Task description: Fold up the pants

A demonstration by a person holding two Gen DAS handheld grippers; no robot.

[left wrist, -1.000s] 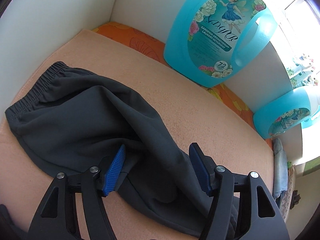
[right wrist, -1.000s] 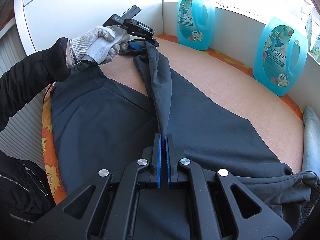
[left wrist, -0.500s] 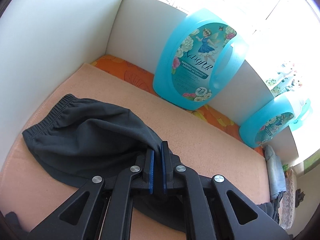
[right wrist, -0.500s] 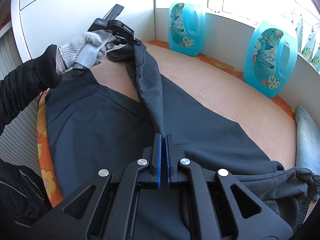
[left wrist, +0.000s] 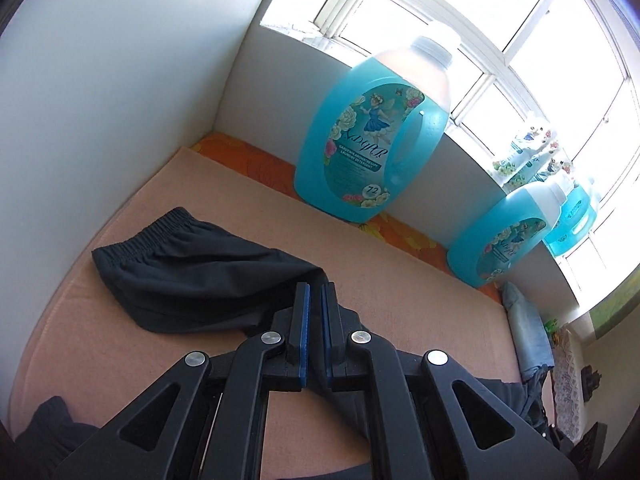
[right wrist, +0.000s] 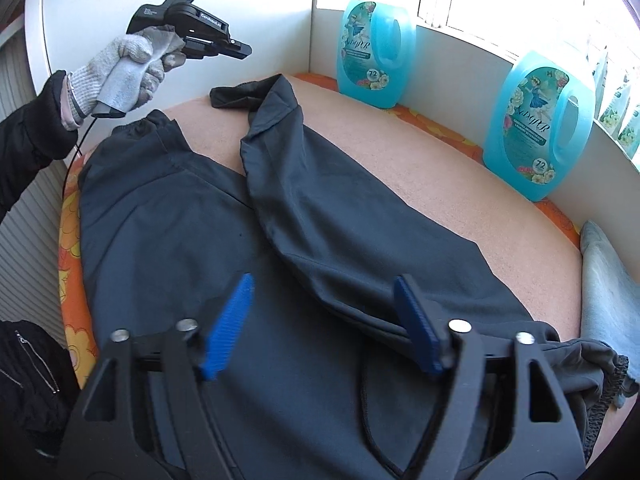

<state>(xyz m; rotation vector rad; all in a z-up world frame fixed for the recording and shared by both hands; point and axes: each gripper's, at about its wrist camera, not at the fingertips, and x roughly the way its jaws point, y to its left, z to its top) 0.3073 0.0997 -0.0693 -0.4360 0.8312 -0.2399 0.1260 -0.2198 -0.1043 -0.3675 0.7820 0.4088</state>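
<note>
Right hand-held gripper [right wrist: 324, 320] gapes over pants [right wrist: 320, 240]; left hand-held gripper [left wrist: 314, 308] closed, raised.

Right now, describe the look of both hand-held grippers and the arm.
Left hand-held gripper: black pistol body, white lettering, grey handle, thin black cable. Grey knit glove, black sleeve. Right hand-held gripper: black linkages, silver rivets, ribbed blue pads.

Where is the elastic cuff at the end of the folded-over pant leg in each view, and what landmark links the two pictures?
Left wrist: cuff at centre left, on the peach mat, ahead of the hand-held gripper's shut fingers.
Right wrist: cuff at upper centre, far end of the leg, below the left hand-held gripper.
Shared landmark: corner detergent bottle.
</note>
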